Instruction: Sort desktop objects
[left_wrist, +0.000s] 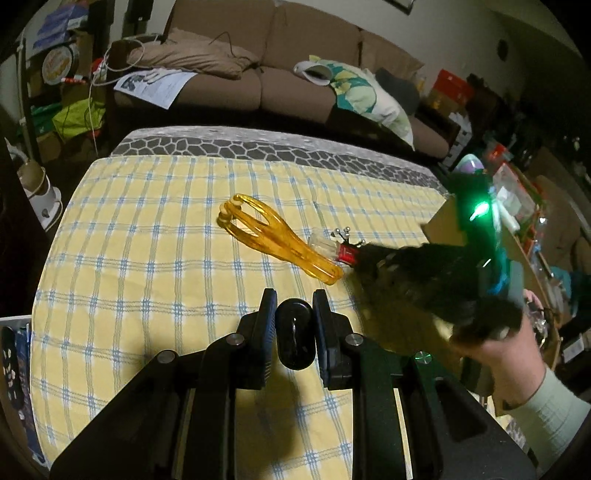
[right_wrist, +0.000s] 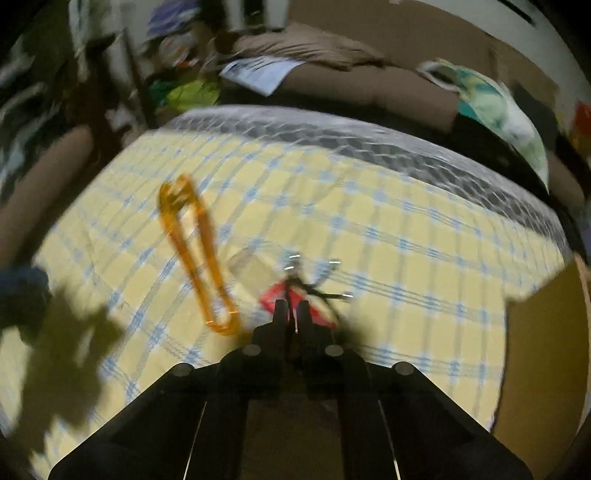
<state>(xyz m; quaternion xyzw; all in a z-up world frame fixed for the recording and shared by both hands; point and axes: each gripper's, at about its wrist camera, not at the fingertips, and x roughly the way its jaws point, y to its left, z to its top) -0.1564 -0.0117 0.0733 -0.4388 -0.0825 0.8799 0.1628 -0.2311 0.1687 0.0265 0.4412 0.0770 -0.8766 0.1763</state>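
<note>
Already the left gripper (left_wrist: 294, 314) is clamped on a small black oval object (left_wrist: 294, 339) (hard, light, probably slick). Across the checked tablecloth (left_wrist: 147, 221), the right gripper (right_wrist: 292, 314) has pinched shut on a red-handled wire head massager (right_wrist: 295, 299); its springy prongs bend easily, so the handle is the safe hold. Beside it lies an amber plastic roller massager (left_wrist: 273, 240).

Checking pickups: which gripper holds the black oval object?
The left gripper: the black oval object sits between its fingers. The right gripper is at the red item.
</note>
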